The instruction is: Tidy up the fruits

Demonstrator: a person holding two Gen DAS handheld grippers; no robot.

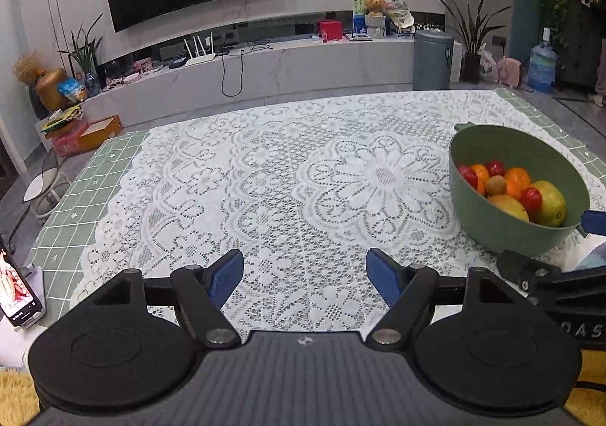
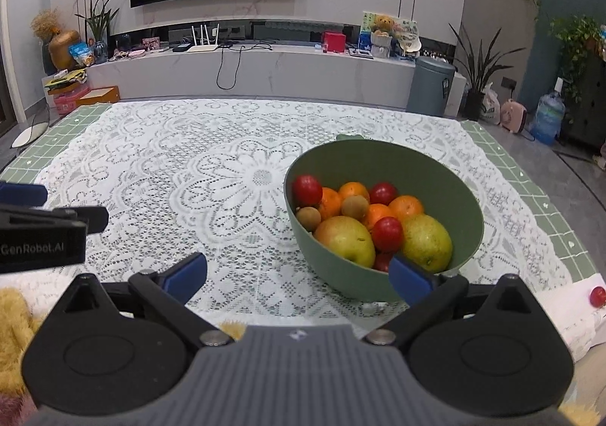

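A green bowl (image 2: 416, 168) stands on the lace tablecloth (image 2: 227, 180), filled with red fruits (image 2: 306, 189), oranges (image 2: 407, 206), small brown fruits (image 2: 354, 207) and yellow-green apples (image 2: 346, 238). My right gripper (image 2: 299, 272) is open and holds nothing. Its right finger (image 2: 411, 274) overlaps the bowl's near rim in the picture; I cannot tell if they touch. One red fruit (image 2: 597, 296) lies on white paper at the far right. In the left wrist view, my left gripper (image 1: 305, 276) is open over bare lace, left of the bowl (image 1: 492, 233).
A phone (image 1: 17, 293) is propped at the table's left edge. Green checked cloth (image 1: 75, 198) borders the lace. Yellow fluffy fabric (image 2: 15, 331) lies at the near edge. Beyond the table are a TV bench (image 2: 246, 74) and a grey bin (image 2: 431, 85).
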